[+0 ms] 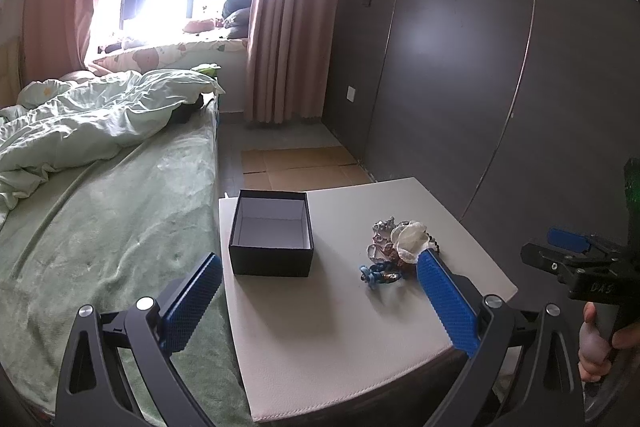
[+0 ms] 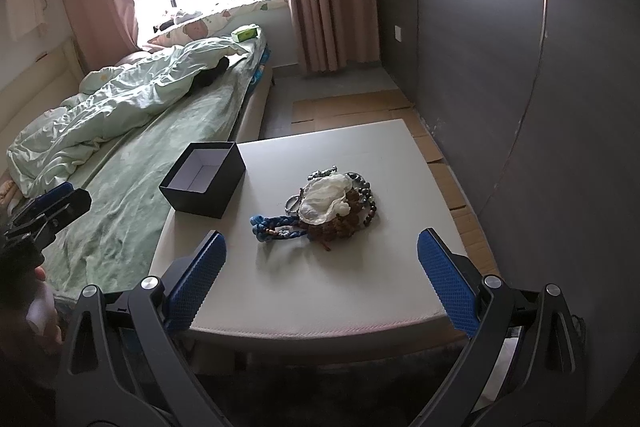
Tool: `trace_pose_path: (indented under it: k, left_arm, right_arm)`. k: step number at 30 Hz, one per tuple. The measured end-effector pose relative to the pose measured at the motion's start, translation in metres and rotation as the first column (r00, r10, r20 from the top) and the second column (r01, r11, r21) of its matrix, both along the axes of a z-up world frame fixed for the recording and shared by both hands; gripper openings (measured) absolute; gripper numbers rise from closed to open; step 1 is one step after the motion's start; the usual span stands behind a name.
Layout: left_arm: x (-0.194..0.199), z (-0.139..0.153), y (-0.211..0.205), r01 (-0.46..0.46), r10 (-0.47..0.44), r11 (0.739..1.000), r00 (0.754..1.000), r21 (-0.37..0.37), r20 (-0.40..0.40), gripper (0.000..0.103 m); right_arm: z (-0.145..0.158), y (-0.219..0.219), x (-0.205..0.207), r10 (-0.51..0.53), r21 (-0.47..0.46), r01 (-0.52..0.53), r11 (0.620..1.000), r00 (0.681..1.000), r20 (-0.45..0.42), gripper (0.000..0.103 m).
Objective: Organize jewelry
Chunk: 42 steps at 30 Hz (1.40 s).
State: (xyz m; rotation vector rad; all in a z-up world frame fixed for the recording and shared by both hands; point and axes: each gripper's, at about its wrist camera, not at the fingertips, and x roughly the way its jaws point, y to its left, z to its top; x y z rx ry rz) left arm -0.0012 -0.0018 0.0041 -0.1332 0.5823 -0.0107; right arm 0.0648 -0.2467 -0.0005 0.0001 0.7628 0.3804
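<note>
A heap of jewelry (image 2: pixel 332 201) lies on the white table (image 2: pixel 320 287): a pale cloth pouch (image 2: pixel 326 199), dark bead strings (image 2: pixel 366 195), silvery pieces and a blue braided cord (image 2: pixel 276 227). The same jewelry heap (image 1: pixel 396 247) shows in the left wrist view. An open black box (image 1: pixel 272 233) with a white, empty inside stands at the table's left edge; the box (image 2: pixel 204 183) sits left of the heap. My left gripper (image 1: pixel 320 291) hangs open above the table's near side. My right gripper (image 2: pixel 322 267) is open, short of the heap.
A bed with green sheets (image 1: pixel 100 219) and a rumpled duvet (image 1: pixel 92 115) borders the table on the left. A dark wardrobe wall (image 1: pixel 480 87) runs along the right. Flattened cardboard (image 1: pixel 300 167) covers the floor beyond the table. A hand (image 1: pixel 596 343) holds the right gripper.
</note>
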Motion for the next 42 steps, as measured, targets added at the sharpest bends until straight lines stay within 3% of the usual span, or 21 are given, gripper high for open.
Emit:
trace_pose_path:
  k: [17,26,36,39,42]
  left_arm:
    - [0.01,-0.006,-0.012,0.022,-0.022,1.0,0.999,0.0,-0.024,0.095]
    - [0.035,-0.017,-0.016,0.049,-0.052,0.997,0.997,-0.059,-0.049,0.095]
    - [0.072,-0.04,-0.012,0.041,-0.056,0.992,0.99,-0.116,-0.132,0.079]
    - [0.087,-0.053,-0.015,0.038,-0.062,0.99,0.983,-0.137,-0.173,0.071]
    - [0.1,-0.063,-0.017,0.04,-0.073,0.987,0.976,-0.157,-0.205,0.064]
  right_arm:
    - [0.0,-0.003,0.002,-0.014,0.014,0.015,1.0,1.0,-0.014,0.096]
    - [-0.01,-0.009,0.023,-0.04,0.052,0.044,0.998,0.996,-0.08,0.096]
    - [-0.027,-0.006,0.053,-0.023,0.128,0.044,0.991,0.986,-0.166,0.095]
    - [-0.041,-0.01,0.07,0.014,0.243,0.049,0.969,0.969,-0.249,0.083]
    - [-0.058,-0.01,0.087,0.004,0.251,0.083,0.964,0.945,-0.326,0.071]
